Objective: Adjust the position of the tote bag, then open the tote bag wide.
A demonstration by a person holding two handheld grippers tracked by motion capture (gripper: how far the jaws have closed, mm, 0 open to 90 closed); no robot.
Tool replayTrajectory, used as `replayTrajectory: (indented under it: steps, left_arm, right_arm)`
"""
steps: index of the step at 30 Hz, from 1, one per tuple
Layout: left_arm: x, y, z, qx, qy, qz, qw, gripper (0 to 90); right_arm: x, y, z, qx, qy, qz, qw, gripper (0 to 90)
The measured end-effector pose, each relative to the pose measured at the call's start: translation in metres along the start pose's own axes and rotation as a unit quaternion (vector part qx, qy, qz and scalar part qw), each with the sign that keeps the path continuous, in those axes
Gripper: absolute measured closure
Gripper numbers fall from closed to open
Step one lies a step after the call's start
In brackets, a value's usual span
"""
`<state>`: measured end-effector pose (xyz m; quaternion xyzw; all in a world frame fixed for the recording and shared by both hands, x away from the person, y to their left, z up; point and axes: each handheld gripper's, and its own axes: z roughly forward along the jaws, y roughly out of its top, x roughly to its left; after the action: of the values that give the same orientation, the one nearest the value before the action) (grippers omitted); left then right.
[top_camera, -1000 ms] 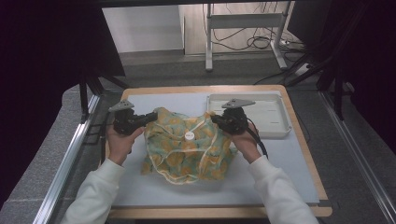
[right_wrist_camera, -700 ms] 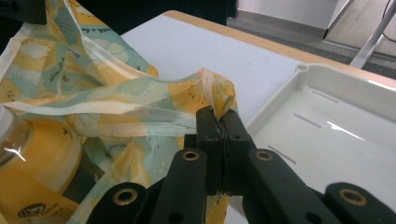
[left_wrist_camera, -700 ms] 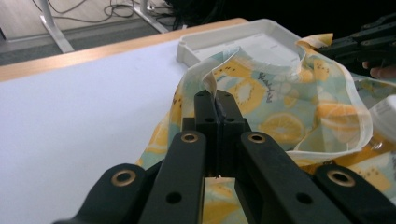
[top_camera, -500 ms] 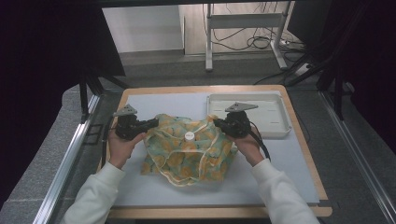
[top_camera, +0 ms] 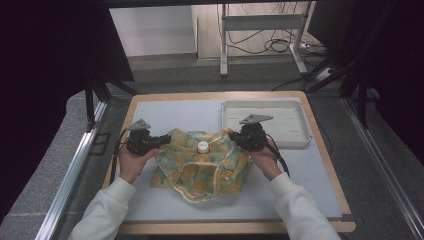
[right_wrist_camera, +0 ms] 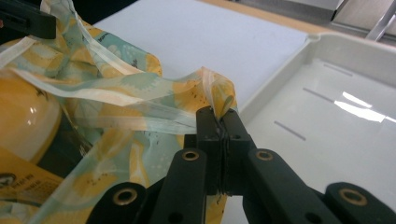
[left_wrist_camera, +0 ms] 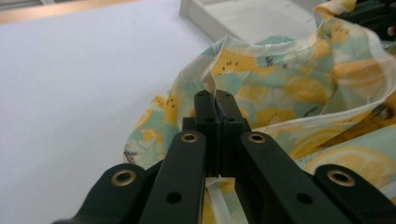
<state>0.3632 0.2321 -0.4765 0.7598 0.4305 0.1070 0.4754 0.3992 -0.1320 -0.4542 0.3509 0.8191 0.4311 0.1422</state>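
A thin bag printed with yellow lemons on pale green (top_camera: 200, 165) lies spread on the white table mat (top_camera: 165, 112). A white cap (top_camera: 202, 146) of a bottle pokes out of its mouth, and a yellow rounded thing (right_wrist_camera: 23, 121) shows inside. My left gripper (top_camera: 162, 140) is shut on the bag's left rim (left_wrist_camera: 210, 84), the cloth pinched between the jaws. On the other side my right gripper (top_camera: 234, 138) is shut on the right rim (right_wrist_camera: 219, 100). The two hands hold the mouth stretched between them.
A shallow white tray (top_camera: 300, 125) sits at the back right of the mat, close beside my right gripper. The wooden table edge (top_camera: 225, 227) frames the mat. Metal rails (top_camera: 70, 170) run along both sides, and a stand with cables (top_camera: 260, 30) is on the floor beyond.
Both hands have sunk a little toward the table with the bag's rim still pinched, the left more than the right. The bag now lies lower and flatter.
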Motion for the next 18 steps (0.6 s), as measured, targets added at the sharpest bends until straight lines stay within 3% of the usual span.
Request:
replayTrajectory:
  steps: [13, 18]
  left_arm:
    - [0.005, -0.019, 0.026, 0.047, 0.004, -0.003, 0.9989, 90.0]
    - [0.004, -0.023, 0.03, 0.055, 0.001, -0.005, 0.9985, 90.0]
  right_arm:
    - [0.006, -0.014, 0.013, 0.028, 0.0, -0.013, 0.9995, 87.3]
    - [0.005, -0.022, 0.015, 0.035, 0.001, -0.012, 0.9993, 87.1]
